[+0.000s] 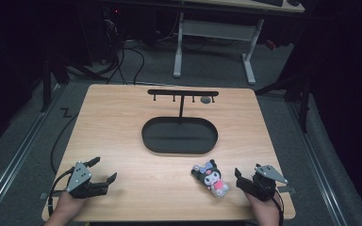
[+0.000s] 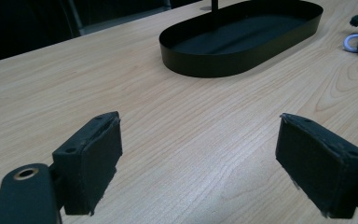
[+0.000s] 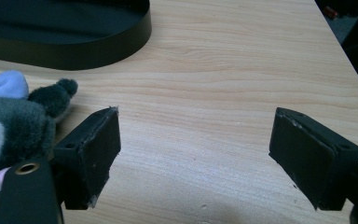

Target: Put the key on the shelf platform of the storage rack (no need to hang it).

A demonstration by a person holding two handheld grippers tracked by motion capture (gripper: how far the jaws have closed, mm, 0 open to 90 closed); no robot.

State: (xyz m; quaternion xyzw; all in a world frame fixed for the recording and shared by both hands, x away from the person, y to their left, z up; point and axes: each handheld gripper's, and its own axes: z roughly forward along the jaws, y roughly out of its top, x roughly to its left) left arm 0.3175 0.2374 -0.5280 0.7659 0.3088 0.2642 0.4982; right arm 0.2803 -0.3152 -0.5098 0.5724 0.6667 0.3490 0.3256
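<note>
While both hands rest at the near edge, one light wooden table (image 1: 122, 122) carries everything else. On it sits one black oval metal tray (image 1: 179, 136) near the middle, with one thin black T-shaped hanger stand (image 1: 183, 94) rising from its far rim; the stand's crossbar shows four short pegs hanging down, and a small dark round thing I cannot make out sits at its right end.

Two hand-held grippers lie low over the near side of the table, well apart from each other. The left gripper (image 1: 104, 170) is at the near left corner, its two black jaws spread wide with only bare wood between them. The right gripper (image 1: 240, 178) is at the near right, its jaws likewise standing wide apart and holding nothing.

One small plush toy in grey, black, white and pink (image 1: 210, 177) lies on the table just beside the right gripper, on its left, between it and the tray's near rim. In the right gripper view the toy sits outside the left jaw, not between the pads.
</note>
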